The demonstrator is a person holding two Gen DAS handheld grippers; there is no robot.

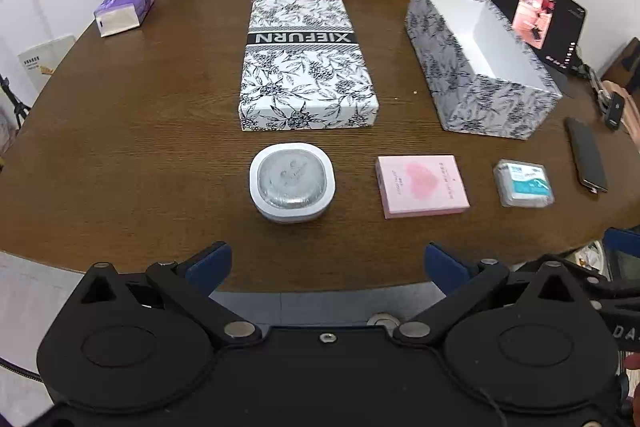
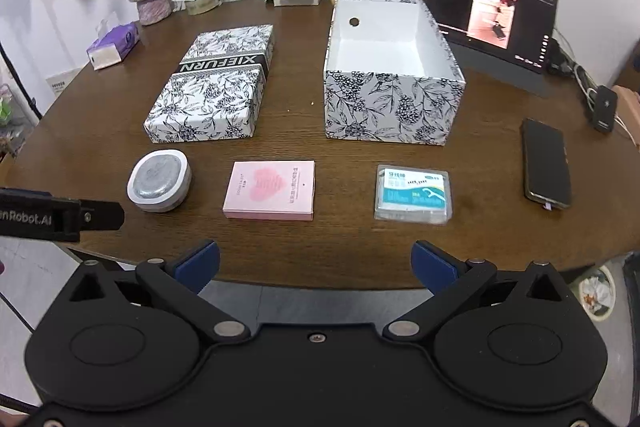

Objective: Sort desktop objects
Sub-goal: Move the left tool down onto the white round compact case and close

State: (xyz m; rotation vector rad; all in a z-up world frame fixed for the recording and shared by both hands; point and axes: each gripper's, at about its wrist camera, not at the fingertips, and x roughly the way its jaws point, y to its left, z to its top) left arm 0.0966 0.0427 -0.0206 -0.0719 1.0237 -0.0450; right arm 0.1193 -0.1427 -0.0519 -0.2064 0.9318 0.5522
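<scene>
Left wrist view: the left gripper (image 1: 327,267) hangs at the near edge of the brown table (image 1: 140,131), its blue fingers wide apart and holding nothing. Just ahead sits a round white case (image 1: 292,182). Beside it lie a pink box (image 1: 422,185) and a clear floss pack (image 1: 523,183) (all three in a row, apart). Behind them are the flowery lid (image 1: 306,67) and the open box (image 1: 480,67). The right gripper (image 2: 316,265) is spread wide too, empty, facing the floss pack.
</scene>
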